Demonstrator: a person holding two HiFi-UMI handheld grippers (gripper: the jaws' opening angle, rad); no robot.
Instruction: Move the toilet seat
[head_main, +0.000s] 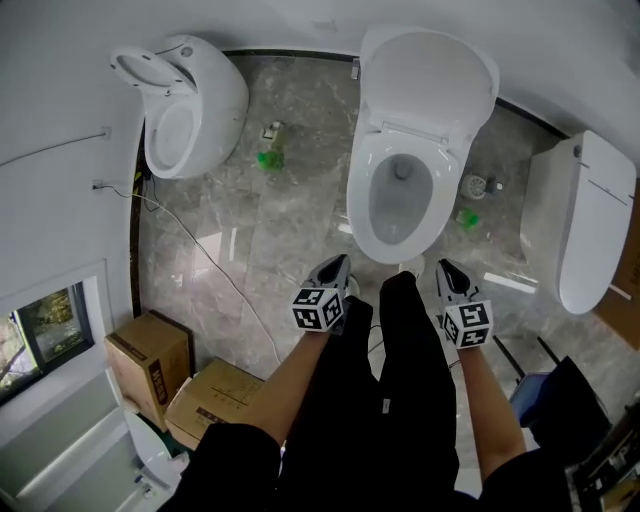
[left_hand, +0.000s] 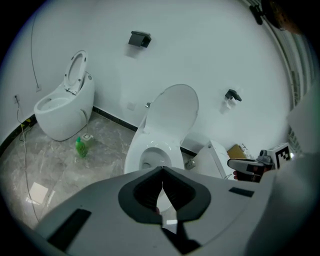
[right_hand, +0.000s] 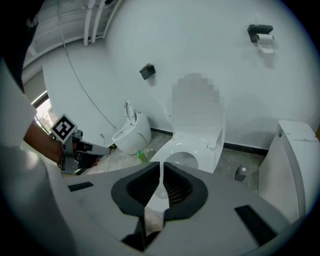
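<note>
Approach step: left claw and right claw are both closed and empty, near the toilet seat (lid stands up); next move should reach its front rim.

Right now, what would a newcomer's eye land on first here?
The middle toilet, lid raised, stands straight ahead on the grey marble floor, flanked by an open left toilet and a closed right toilet. The left tongs and right tongs are shut and empty, just short of its bowl.
</note>
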